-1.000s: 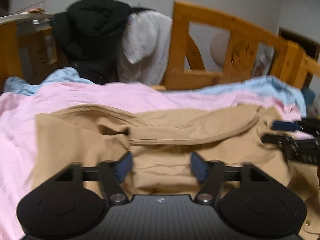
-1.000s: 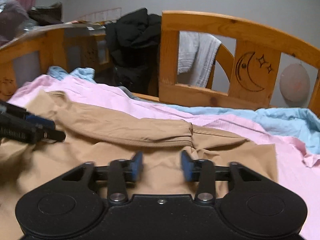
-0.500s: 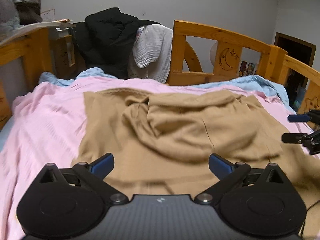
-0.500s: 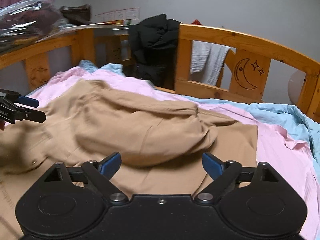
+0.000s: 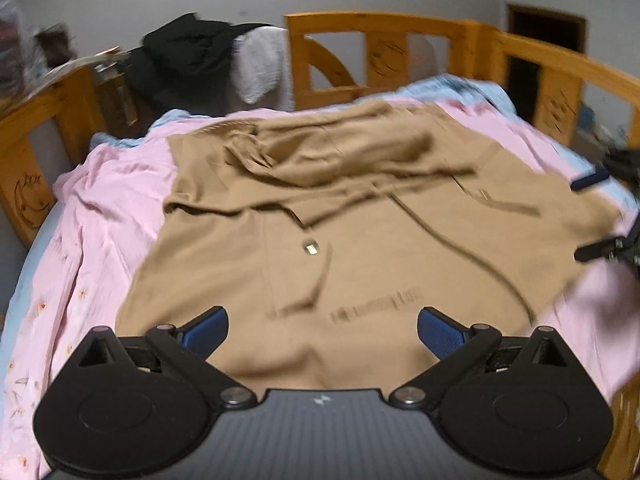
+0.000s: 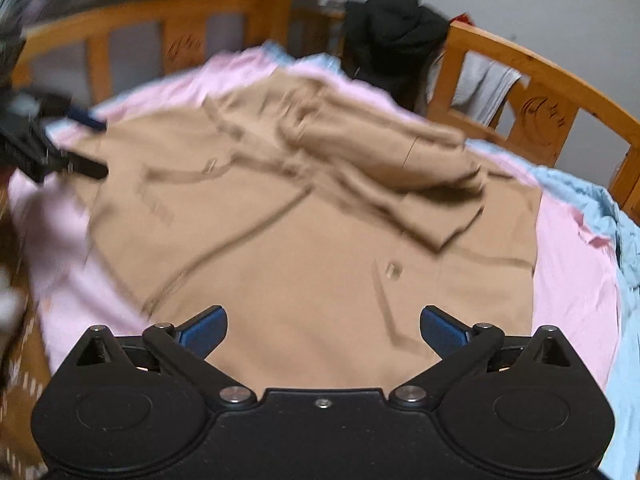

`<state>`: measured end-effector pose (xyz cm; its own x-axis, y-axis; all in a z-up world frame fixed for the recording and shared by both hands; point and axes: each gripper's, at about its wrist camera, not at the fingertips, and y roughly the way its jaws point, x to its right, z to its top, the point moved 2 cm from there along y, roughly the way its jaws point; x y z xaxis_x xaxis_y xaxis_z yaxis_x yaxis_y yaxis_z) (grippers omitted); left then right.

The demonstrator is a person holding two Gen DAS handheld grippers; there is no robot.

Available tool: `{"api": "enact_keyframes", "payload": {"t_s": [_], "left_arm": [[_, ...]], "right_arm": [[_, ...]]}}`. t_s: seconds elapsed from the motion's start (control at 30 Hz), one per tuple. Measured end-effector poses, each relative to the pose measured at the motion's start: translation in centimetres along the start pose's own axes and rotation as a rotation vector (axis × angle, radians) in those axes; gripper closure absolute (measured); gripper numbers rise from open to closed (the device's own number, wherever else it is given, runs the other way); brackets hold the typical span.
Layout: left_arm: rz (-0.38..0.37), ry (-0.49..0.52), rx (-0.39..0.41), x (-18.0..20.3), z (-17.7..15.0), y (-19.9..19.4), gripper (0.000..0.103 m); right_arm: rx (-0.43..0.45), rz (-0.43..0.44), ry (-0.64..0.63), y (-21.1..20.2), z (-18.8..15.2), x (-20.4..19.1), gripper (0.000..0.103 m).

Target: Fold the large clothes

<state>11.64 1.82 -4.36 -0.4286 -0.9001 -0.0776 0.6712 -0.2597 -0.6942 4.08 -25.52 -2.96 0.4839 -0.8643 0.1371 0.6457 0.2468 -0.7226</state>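
Observation:
A large tan jacket [image 5: 360, 232] lies spread on the bed, its upper part folded down into a rumpled band [image 5: 340, 160]. My left gripper [image 5: 322, 324] hovers open above the jacket's near hem with nothing between its blue pads. In the right wrist view the same jacket [image 6: 300, 220] fills the middle. The right gripper [image 6: 323, 324] hangs over the hem too, its jaws opening and empty. Each gripper shows in the other's view: the right gripper [image 5: 596, 214] at the jacket's right edge, the left gripper [image 6: 94, 146] at its left edge. Both views are motion-blurred.
A pink sheet [image 5: 100, 220] covers the bed, with a light blue blanket [image 6: 600, 208] along the far and right sides. Wooden bed rails [image 5: 380, 52] ring the bed. A black garment [image 5: 188, 60] and a white towel [image 5: 260, 68] hang over the far rail.
Both grippers let go of the jacket's folded upper part, opened wide and drew back toward the near hem, so the whole jacket now shows.

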Motion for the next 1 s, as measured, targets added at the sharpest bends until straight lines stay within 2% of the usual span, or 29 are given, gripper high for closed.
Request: {"api": "enact_keyframes", "payload": {"t_s": [0.2, 0.3, 0.4, 0.53, 0.57, 0.67, 0.87, 0.97, 1.0], "left_arm": [[-0.008, 0.132, -0.047, 1.9, -2.9, 0.0, 0.001], [0.021, 0.161, -0.056, 2.1, -3.5, 0.5, 0.001], [0.034, 0.148, -0.057, 1.5, -3.4, 0.6, 0.001], [0.033, 0.136, -0.052, 0.8, -3.3, 0.6, 0.001], [0.033, 0.140, -0.051, 0.8, -3.3, 0.5, 0.001], [0.018, 0.155, -0.045, 0.9, -3.1, 0.3, 0.001], [-0.032, 0.181, -0.018, 2.4, -2.5, -0.1, 0.001], [-0.046, 0.208, -0.010, 3.4, -2.1, 0.2, 0.001], [-0.051, 0.219, -0.008, 3.7, -1.9, 0.4, 0.001]], "right_arm": [[-0.125, -0.050, -0.076, 0.9, -2.8, -2.3, 0.001], [-0.128, -0.066, -0.095, 1.9, -2.9, -2.7, 0.001], [-0.131, -0.085, -0.131, 3.1, -3.1, -3.2, 0.001], [-0.056, -0.142, -0.148, 3.5, -2.9, -3.8, 0.001], [-0.042, -0.149, -0.144, 3.5, -2.8, -3.7, 0.004], [0.002, -0.108, -0.134, 3.0, -2.5, -3.8, 0.027], [0.028, -0.116, -0.191, 2.1, -2.3, -4.4, 0.040], [0.058, -0.089, -0.167, 1.1, -1.7, -4.2, 0.063], [0.076, -0.095, -0.149, 0.6, -1.4, -3.9, 0.066]]}}
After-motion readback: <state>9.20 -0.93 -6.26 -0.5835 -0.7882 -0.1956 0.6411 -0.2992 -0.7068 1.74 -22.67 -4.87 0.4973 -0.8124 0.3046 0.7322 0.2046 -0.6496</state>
